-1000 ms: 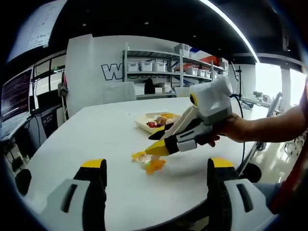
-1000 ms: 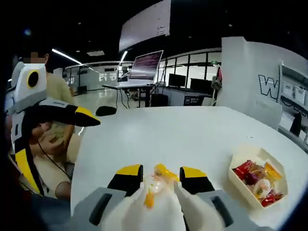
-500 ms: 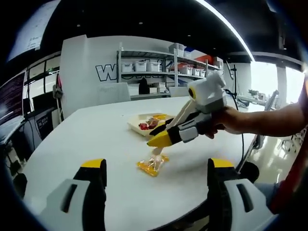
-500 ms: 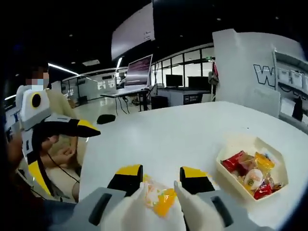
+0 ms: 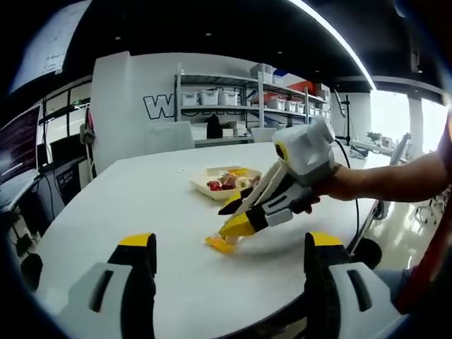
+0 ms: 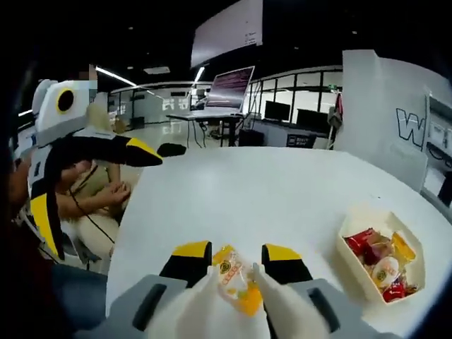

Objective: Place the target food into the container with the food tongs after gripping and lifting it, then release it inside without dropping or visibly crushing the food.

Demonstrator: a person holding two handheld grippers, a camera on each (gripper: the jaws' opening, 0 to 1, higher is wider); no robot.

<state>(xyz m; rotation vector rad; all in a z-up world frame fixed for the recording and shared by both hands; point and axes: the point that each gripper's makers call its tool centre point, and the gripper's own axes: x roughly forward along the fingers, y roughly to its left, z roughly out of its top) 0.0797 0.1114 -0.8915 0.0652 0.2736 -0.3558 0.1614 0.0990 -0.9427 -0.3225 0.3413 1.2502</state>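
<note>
My right gripper is shut on white food tongs, and the tong arms pinch an orange and yellow snack packet. In the left gripper view the right gripper slants down toward the table, with the packet low at its tips, touching or just above the white tabletop. A cream tray holding several wrapped snacks sits to the right of the packet; it is the tray beyond the packet in the left gripper view. My left gripper is open and holds nothing.
The left gripper hangs off the table's left side, near a seated person. Shelves with bins stand behind the round table. A hand and forearm reach in from the right. Desks with monitors lie far off.
The right gripper has dropped lower toward the table after a slight lift, and the packet now sits flatter at the tong tips. The left gripper stays open.
</note>
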